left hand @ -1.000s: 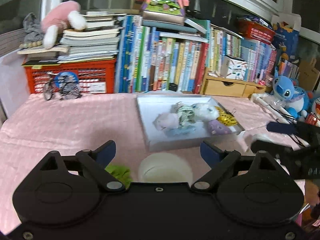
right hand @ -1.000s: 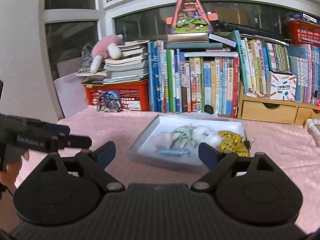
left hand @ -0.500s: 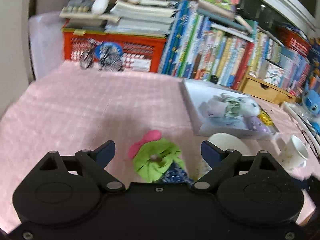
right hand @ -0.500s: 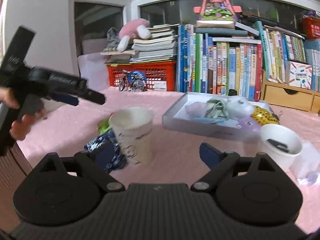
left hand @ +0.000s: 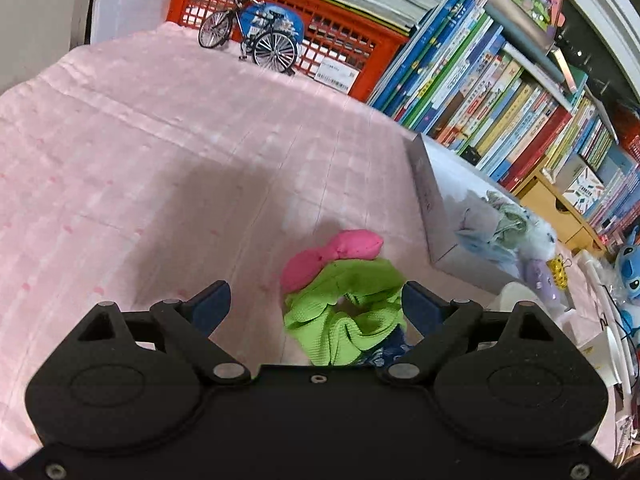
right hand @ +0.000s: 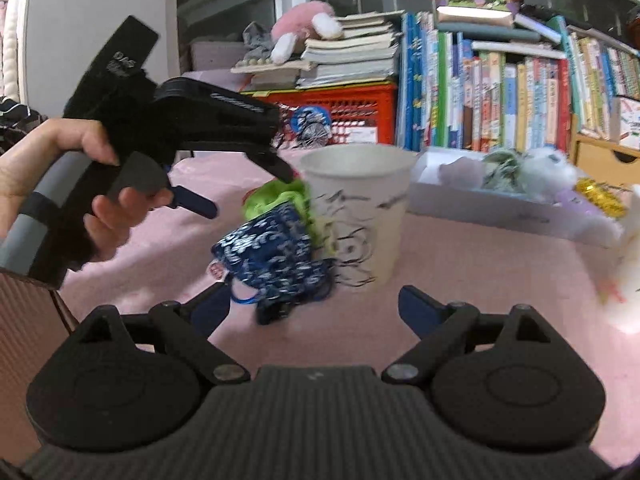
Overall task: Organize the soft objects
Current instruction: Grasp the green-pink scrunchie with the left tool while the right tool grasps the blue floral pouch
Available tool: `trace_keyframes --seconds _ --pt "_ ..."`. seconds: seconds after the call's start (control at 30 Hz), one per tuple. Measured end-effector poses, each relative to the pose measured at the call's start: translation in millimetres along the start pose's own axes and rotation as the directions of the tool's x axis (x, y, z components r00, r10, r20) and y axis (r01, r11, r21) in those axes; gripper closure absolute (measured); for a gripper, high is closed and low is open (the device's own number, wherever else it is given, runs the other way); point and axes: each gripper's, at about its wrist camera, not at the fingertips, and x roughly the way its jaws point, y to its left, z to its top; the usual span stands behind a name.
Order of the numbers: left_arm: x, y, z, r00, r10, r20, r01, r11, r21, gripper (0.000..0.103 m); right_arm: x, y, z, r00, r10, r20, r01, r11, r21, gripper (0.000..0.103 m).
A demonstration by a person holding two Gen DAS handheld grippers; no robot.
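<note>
A green scrunchie (left hand: 348, 304) lies on the pink cloth with a pink one (left hand: 336, 254) behind it and a blue patterned one (right hand: 276, 254) in front. My left gripper (left hand: 316, 306) is open, tilted down over the green scrunchie, its jaws either side of it. It shows in the right wrist view (right hand: 240, 192) at the left. My right gripper (right hand: 314, 308) is open and empty, just before the blue scrunchie and a paper cup (right hand: 360, 212). A white tray (left hand: 430, 196) to the right holds several soft toys (left hand: 504, 224).
A red crate (left hand: 320, 40) with a model bicycle (left hand: 248, 34) and a row of books (left hand: 500, 92) line the back. A white mug (right hand: 628, 256) stands at the right, a blue plush (left hand: 630, 268) beyond it. The table edge (right hand: 60, 296) is at the left.
My left gripper has swung left and tilted down over the scrunchies. My right gripper has pulled back and lowered, so the cup and blue scrunchie now fill its view.
</note>
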Motion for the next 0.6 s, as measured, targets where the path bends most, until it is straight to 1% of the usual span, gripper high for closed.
trace_keyframes --seconds 0.2,0.43,0.53,0.57,0.6 --pt "9 -2 -2 1.0 -0.022 -0.014 0.022 1.0 -0.003 0.013 14 7 2 1.0 0.001 -0.01 -0.001 1.0 0.008 0.012" --pt "13 -7 -4 1.0 -0.029 -0.008 0.029 0.999 0.015 0.015 22 13 4 1.0 0.008 -0.018 -0.008 1.0 0.004 0.021" --pt "14 -7 -5 0.999 -0.041 -0.006 0.041 0.999 0.006 0.023 22 15 5 1.0 0.01 -0.018 -0.01 1.0 0.002 0.024" --pt "13 -7 -5 0.999 -0.041 -0.006 0.041 0.999 0.005 0.03 23 15 5 1.0 0.012 -0.02 -0.012 1.0 0.001 0.025" --pt "13 -7 -6 0.999 -0.043 -0.005 0.043 0.999 0.008 0.034 23 16 6 1.0 0.012 -0.02 -0.012 1.0 0.002 0.027"
